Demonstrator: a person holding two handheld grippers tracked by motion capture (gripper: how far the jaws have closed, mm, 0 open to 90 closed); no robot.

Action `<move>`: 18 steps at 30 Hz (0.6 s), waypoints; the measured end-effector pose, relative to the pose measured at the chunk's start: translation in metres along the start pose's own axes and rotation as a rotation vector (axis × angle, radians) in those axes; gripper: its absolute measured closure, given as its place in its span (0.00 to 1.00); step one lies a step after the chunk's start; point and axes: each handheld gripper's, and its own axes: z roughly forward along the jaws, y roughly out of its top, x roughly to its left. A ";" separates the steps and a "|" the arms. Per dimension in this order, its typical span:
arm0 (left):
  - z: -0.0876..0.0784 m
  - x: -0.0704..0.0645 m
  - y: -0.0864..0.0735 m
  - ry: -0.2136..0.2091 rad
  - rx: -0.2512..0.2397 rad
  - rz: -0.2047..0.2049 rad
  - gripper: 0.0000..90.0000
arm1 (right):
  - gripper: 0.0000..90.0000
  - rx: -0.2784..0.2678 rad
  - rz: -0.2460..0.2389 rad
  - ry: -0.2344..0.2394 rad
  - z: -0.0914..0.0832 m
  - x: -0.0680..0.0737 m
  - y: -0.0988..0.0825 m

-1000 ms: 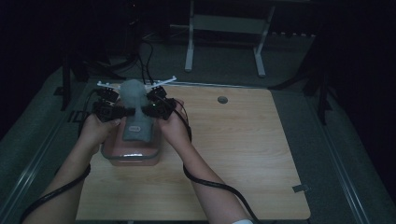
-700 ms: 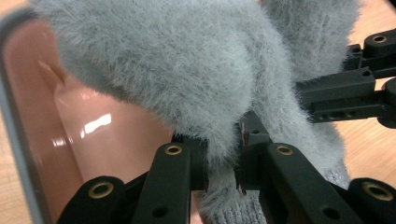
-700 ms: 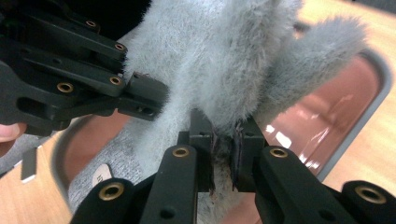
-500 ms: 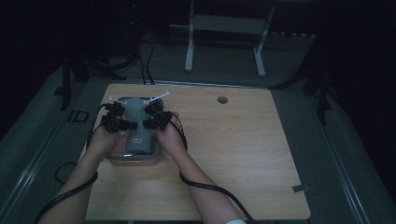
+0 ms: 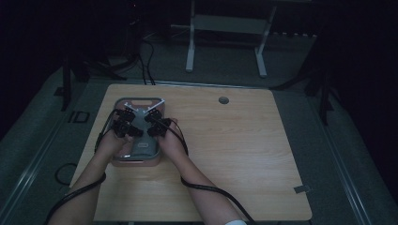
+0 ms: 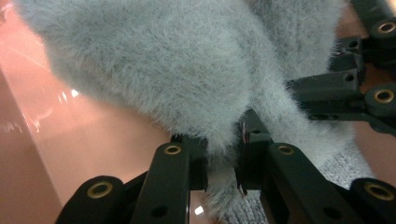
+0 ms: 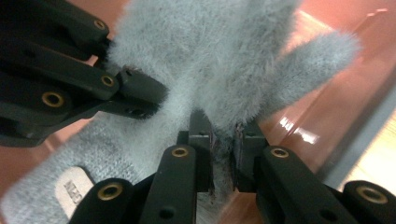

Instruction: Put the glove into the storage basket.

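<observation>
Table (image 5: 244,154): wooden, fills the centre of the high view, with a round hole (image 5: 224,100) near its upper edge. Box (image 5: 123,161): pinkish, translucent, at centre left of the high view. Glove (image 6: 177,70): grey, fuzzy, lying inside the box, a small label (image 7: 74,185) at its knit cuff. Left gripper (image 6: 223,161): jaws clenched on a fold of the glove, lower centre of its own view. Right gripper (image 7: 223,149): likewise pinching the glove's fabric, beside the left one.
</observation>
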 end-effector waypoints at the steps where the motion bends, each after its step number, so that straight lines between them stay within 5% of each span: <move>1: 0.001 0.001 0.000 0.001 0.004 -0.005 0.84 | 0.87 0.011 -0.014 -0.011 0.001 0.001 0.001; 10: 0.008 0.005 0.000 0.063 -0.005 -0.056 0.65 | 0.74 0.025 -0.110 -0.109 0.007 0.009 0.004; 14: -0.003 0.007 -0.001 0.056 -0.053 -0.054 0.59 | 0.61 -0.013 -0.097 -0.085 -0.002 0.005 0.008; 18: -0.020 0.009 -0.004 -0.008 -0.158 -0.073 0.52 | 0.55 -0.083 -0.084 -0.033 -0.021 -0.006 0.010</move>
